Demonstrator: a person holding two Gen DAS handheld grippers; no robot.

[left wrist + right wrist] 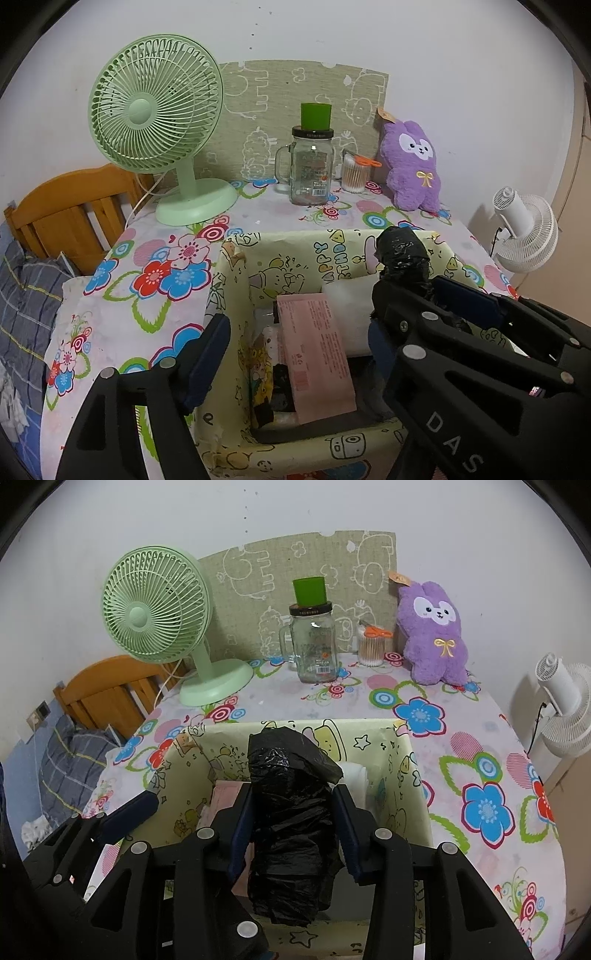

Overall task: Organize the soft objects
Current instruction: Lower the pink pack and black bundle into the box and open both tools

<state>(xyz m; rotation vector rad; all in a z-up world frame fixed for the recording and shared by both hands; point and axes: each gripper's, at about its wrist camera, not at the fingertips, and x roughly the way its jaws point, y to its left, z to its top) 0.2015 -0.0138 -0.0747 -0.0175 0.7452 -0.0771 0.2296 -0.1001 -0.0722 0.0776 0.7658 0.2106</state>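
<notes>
Black bag roll [291,823] hiding box [417,775] contents

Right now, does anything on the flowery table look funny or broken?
Yes, two things. A green plastic cup sits upside down on top of the lidded glass mug jar, an odd perch. And the yellow cartoon-paper box has torn, peeling paper at its left corner. Nothing looks spilled.

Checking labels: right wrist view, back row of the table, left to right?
Green fan → glass jar with a green cup on its lid → cotton swab tub → purple plush.
</notes>
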